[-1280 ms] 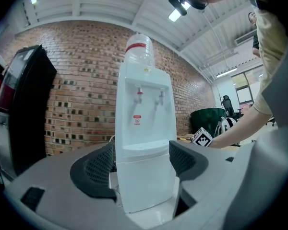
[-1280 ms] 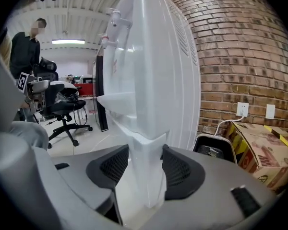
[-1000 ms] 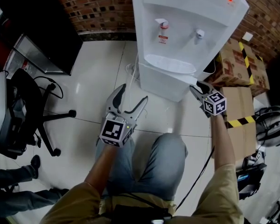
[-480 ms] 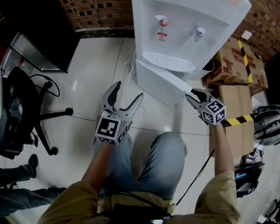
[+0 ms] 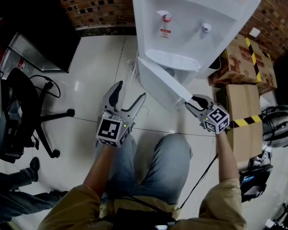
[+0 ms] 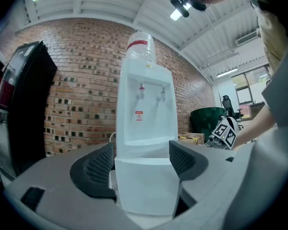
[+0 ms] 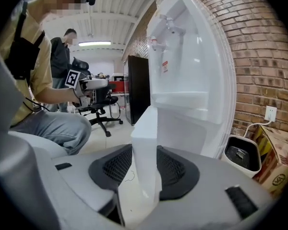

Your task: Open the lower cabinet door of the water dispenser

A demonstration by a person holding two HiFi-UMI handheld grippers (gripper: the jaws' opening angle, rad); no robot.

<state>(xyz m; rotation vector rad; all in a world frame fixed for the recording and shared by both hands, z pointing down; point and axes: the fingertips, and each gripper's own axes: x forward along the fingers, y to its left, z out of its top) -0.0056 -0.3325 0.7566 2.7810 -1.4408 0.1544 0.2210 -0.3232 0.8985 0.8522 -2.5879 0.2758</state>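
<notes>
Jaws of right gripper (image 5: 192, 102) clamping free edge of white lower cabinet door (image 5: 164, 79), just now easing slightly looser. Door standing wider out from white floor-standing water dispenser (image 5: 194, 18) than a second ago; right gripper pulling back with it. Jaws of left gripper (image 5: 129, 92) spread, holding nothing, hovering unmoved over pale tiled floor (image 5: 86, 95).

The person wears a tan shirt (image 5: 72, 211) and blue jeans (image 5: 156, 171). The grey left gripper (image 5: 129, 91) and right gripper (image 5: 192, 102) each bear 1 black-and-white marker cube (image 5: 110, 131).
</notes>
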